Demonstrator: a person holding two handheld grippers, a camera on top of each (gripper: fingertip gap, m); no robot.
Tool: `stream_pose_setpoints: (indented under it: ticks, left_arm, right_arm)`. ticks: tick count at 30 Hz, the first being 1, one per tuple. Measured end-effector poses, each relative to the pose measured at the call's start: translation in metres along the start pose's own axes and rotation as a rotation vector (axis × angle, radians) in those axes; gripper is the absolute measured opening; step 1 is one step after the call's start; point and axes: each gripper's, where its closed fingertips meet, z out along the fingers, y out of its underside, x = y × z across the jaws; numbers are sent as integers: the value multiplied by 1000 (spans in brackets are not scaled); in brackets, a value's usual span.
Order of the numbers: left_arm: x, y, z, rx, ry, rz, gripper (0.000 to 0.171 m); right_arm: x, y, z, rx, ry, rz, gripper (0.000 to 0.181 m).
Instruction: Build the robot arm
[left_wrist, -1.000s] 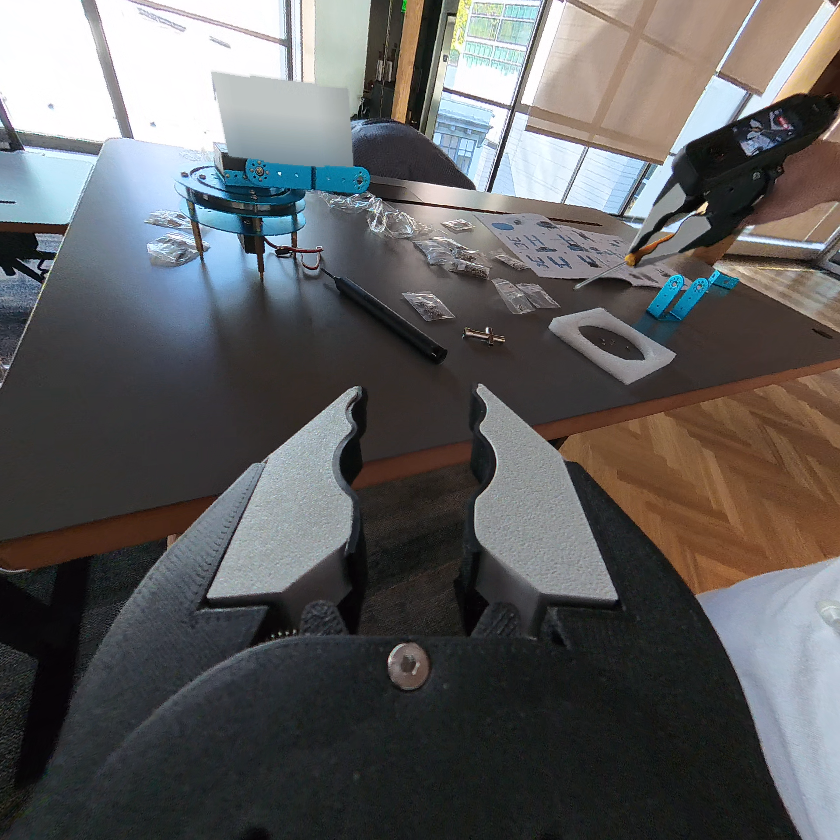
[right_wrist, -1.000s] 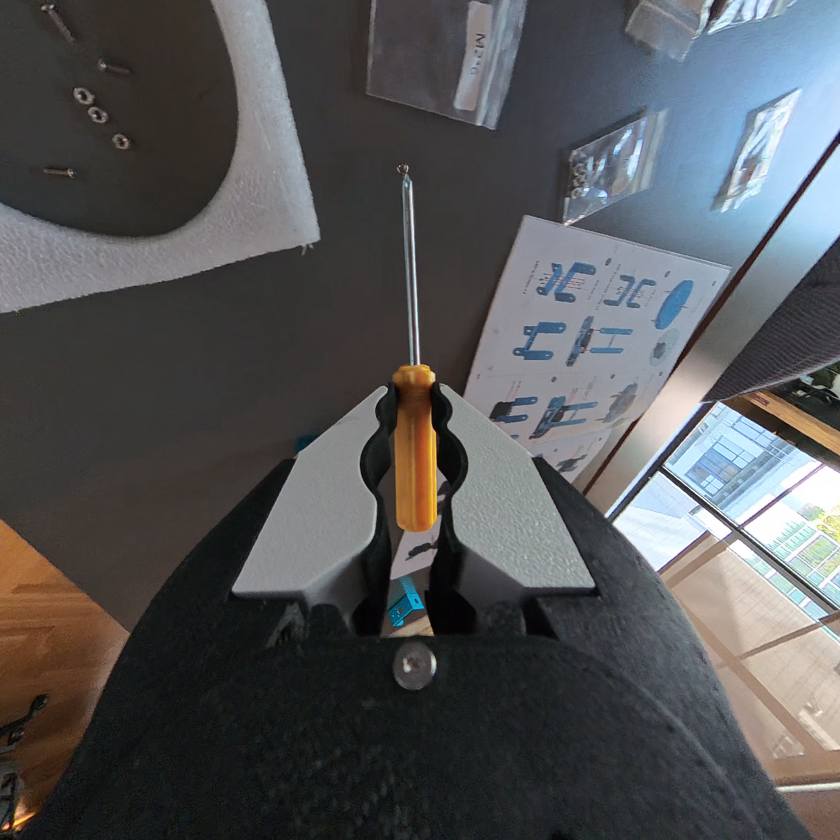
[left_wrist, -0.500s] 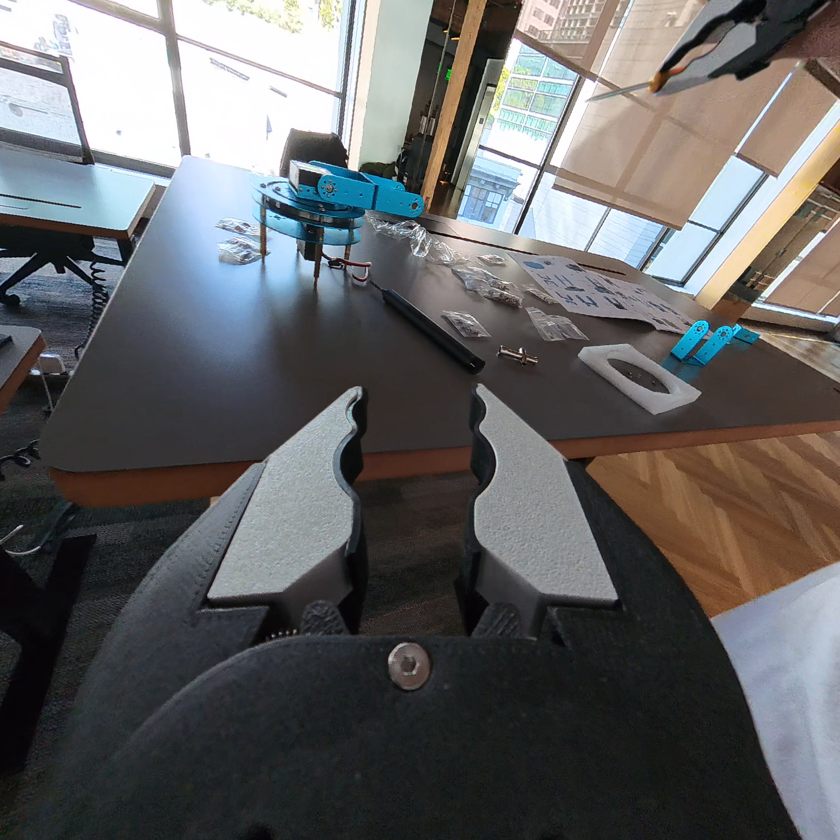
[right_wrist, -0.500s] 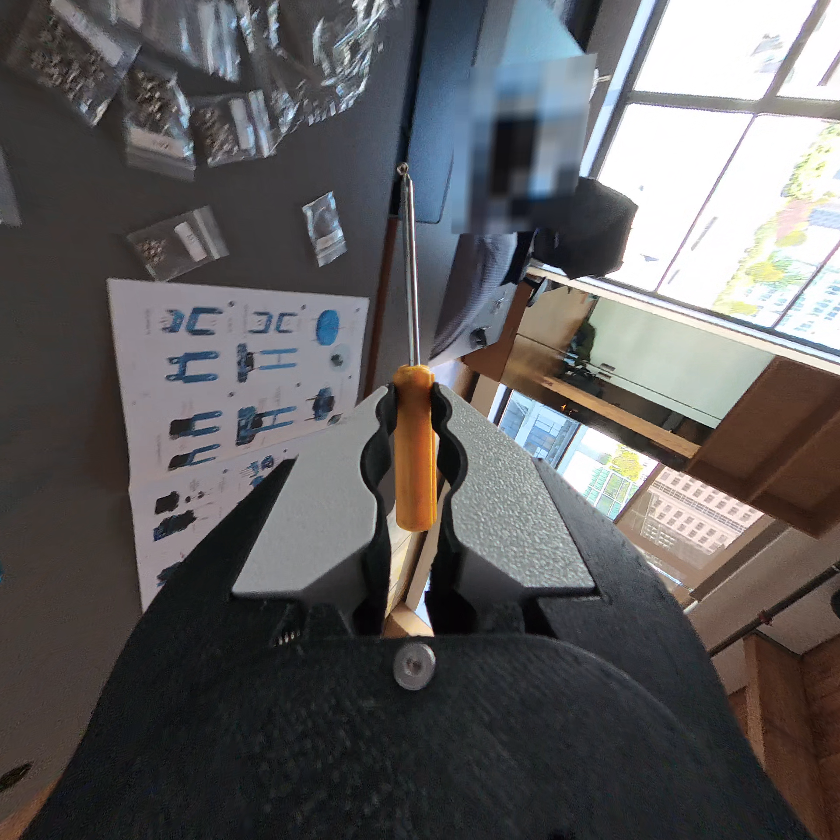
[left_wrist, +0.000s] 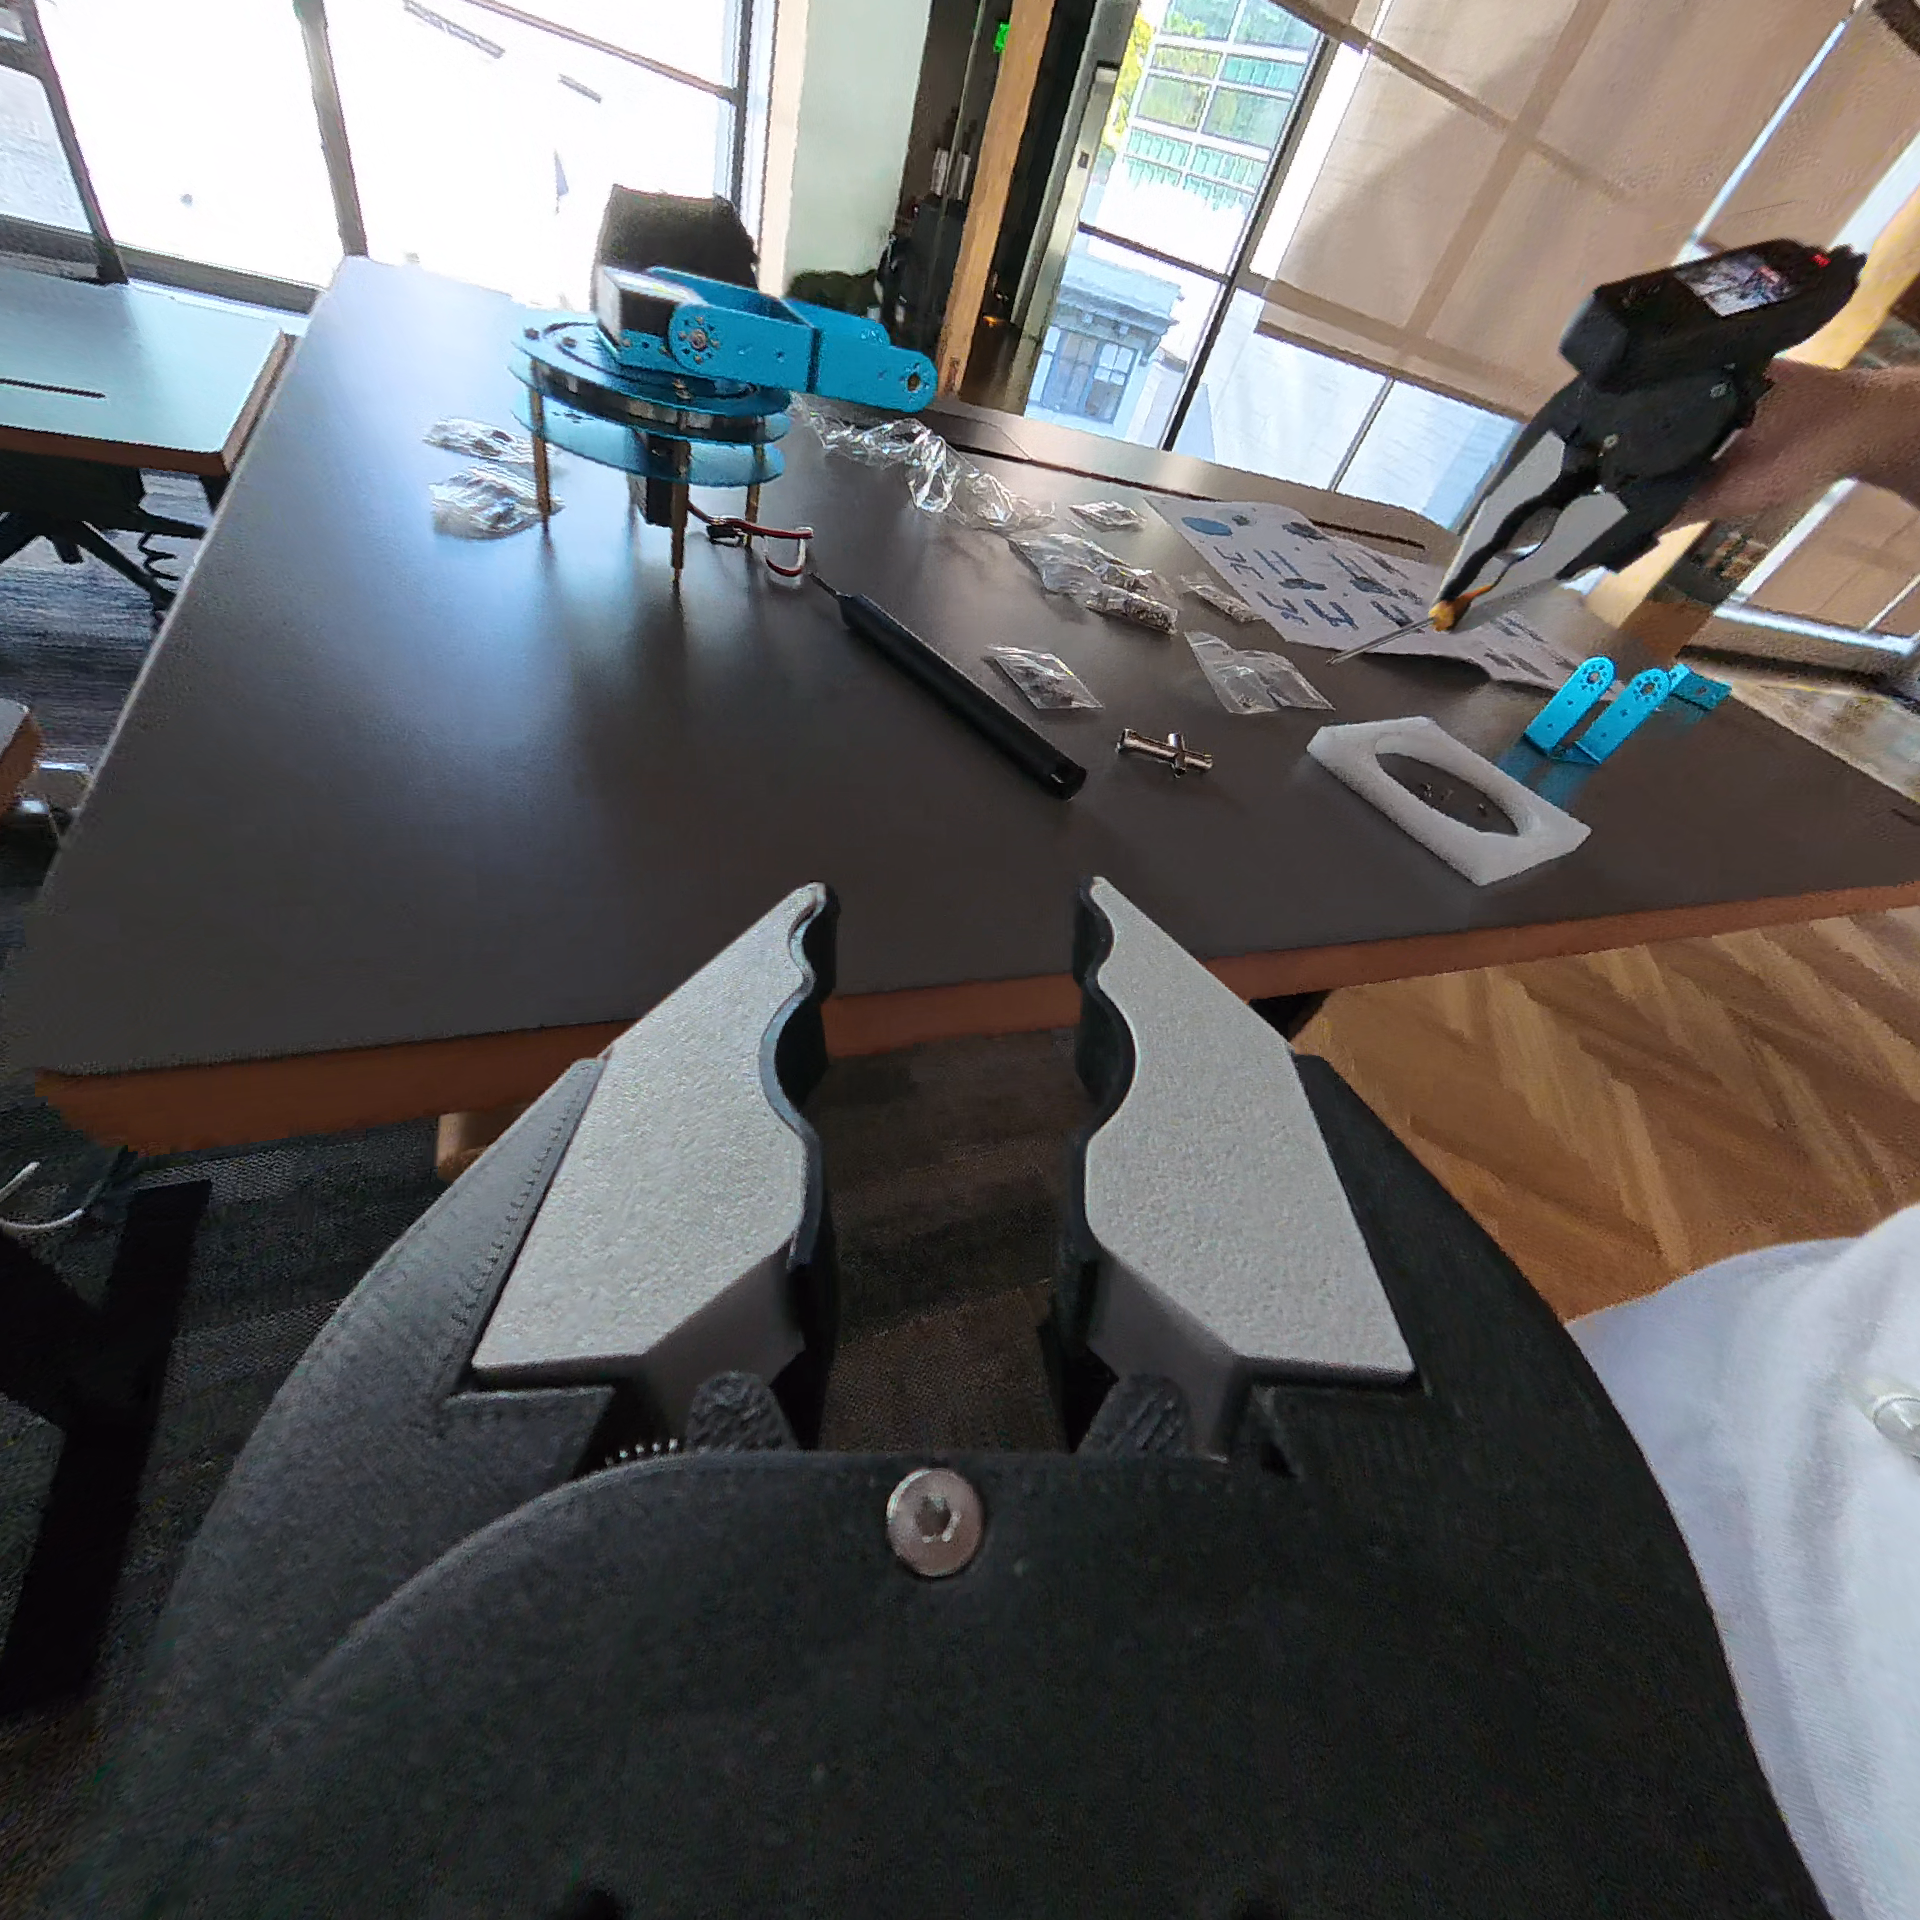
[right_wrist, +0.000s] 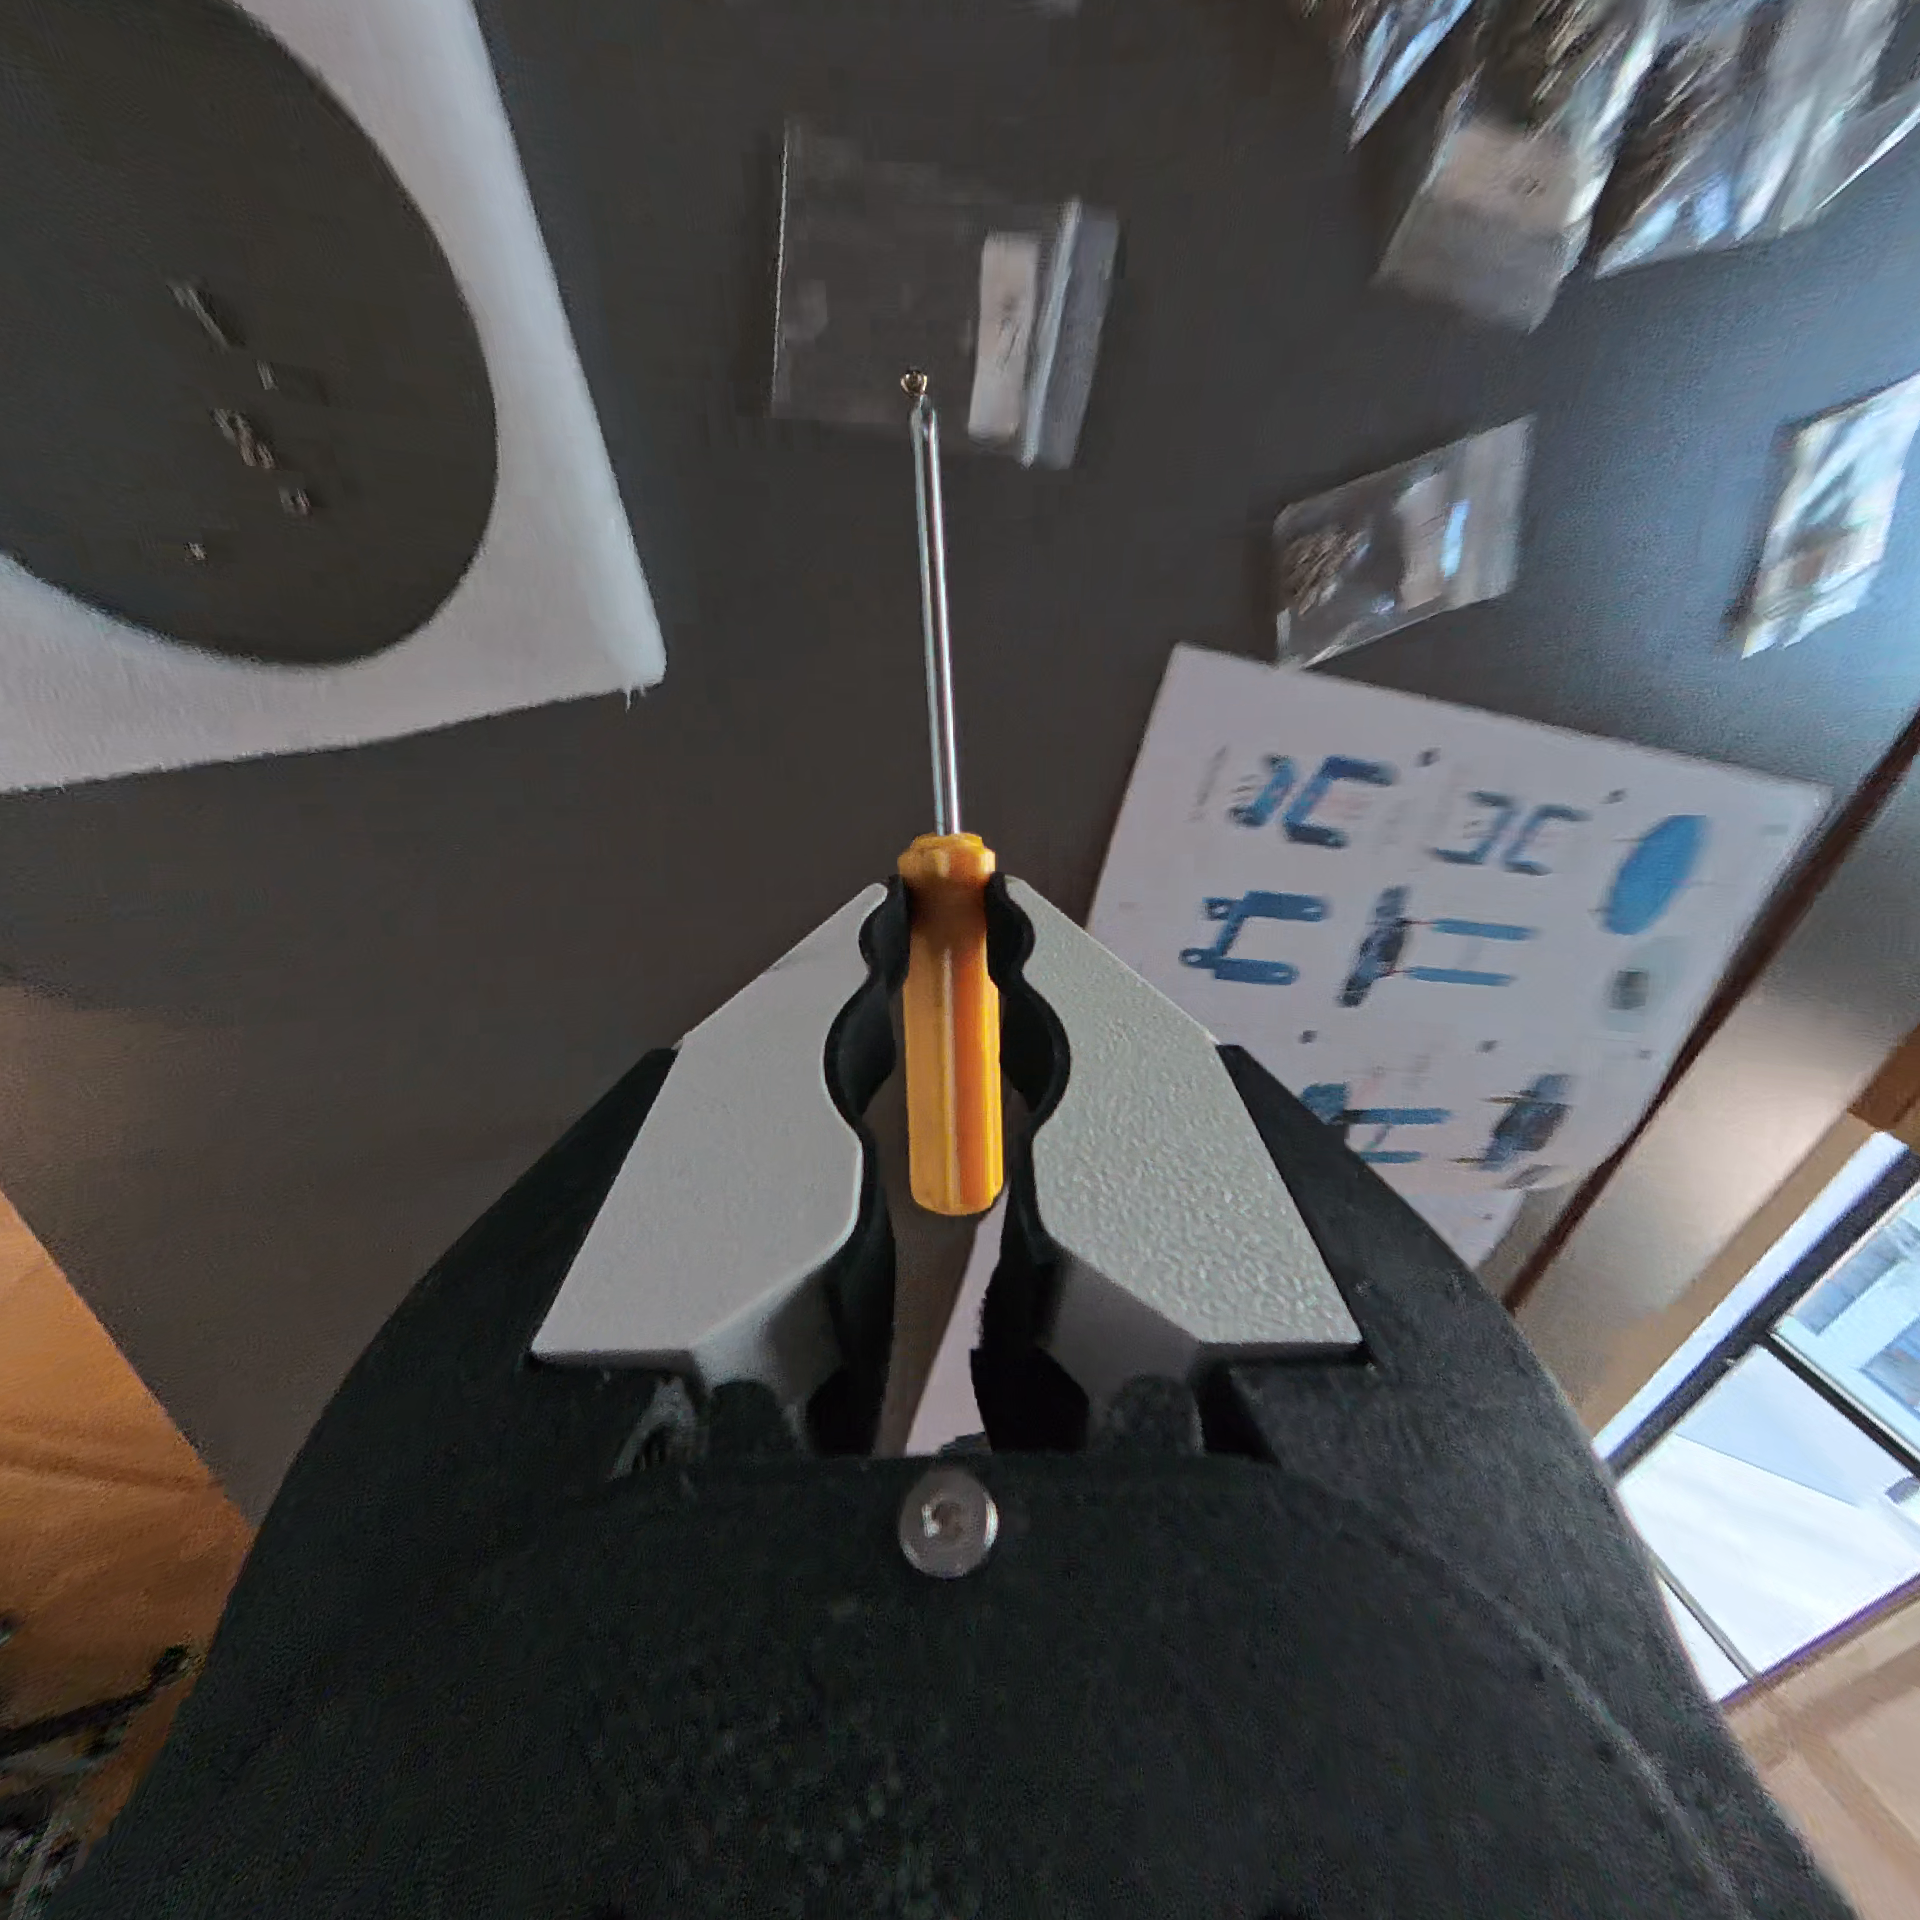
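Note:
My right gripper (right_wrist: 943, 894) is shut on an orange-handled screwdriver (right_wrist: 948, 1049). A tiny screw (right_wrist: 914, 382) sits on its tip, above a clear parts bag (right_wrist: 935, 291) on the dark table. The same gripper (left_wrist: 1496, 582) shows at the right in the left wrist view, over a printed parts sheet (left_wrist: 1340, 582). My left gripper (left_wrist: 951, 914) is open and empty, held off the table's near edge (left_wrist: 935, 1013). A white foam frame (right_wrist: 312, 665) ringing small screws and nuts lies left of the screwdriver tip.
A blue robot-arm base on brass standoffs (left_wrist: 675, 384) stands at the far left of the table. A black rod-shaped tool (left_wrist: 956, 691), a small metal wrench (left_wrist: 1164, 746), blue brackets (left_wrist: 1600, 717) and several clear bags (left_wrist: 1091, 582) lie between. Wood floor (left_wrist: 1558, 1091) is at the right. Across from one pair of fingers to the other is roughly 50 cm. Both grippers' tips are roughly 25 cm from the small metal wrench (left_wrist: 1164, 746).
My right gripper swung up toward the windows half a second ago and has come back down over the table, with the screwdriver still in it. The left gripper's view has shifted slightly.

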Motion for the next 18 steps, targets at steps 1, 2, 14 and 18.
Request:
stream_pose_setpoints:
  ticks: [1, 2, 14, 18]
  left_arm:
    - [5, -1, 6, -13, 10, 7, 45]
    - [10, -3, 12, -24, 20, 16, 45]
    - [93, -13, 85, -77, 88, 85, 45]
    - [117, -20, 102, -72, 97, 80, 45]
  right_arm:
    - [-3, 9, 6, -4, -7, 8, 13]
    - [-4, 16, 10, -6, -9, 12, 13]
    - [-5, 58, 31, 83, -67, -7, 14]
    - [-7, 66, 42, 127, -113, -1, 14]
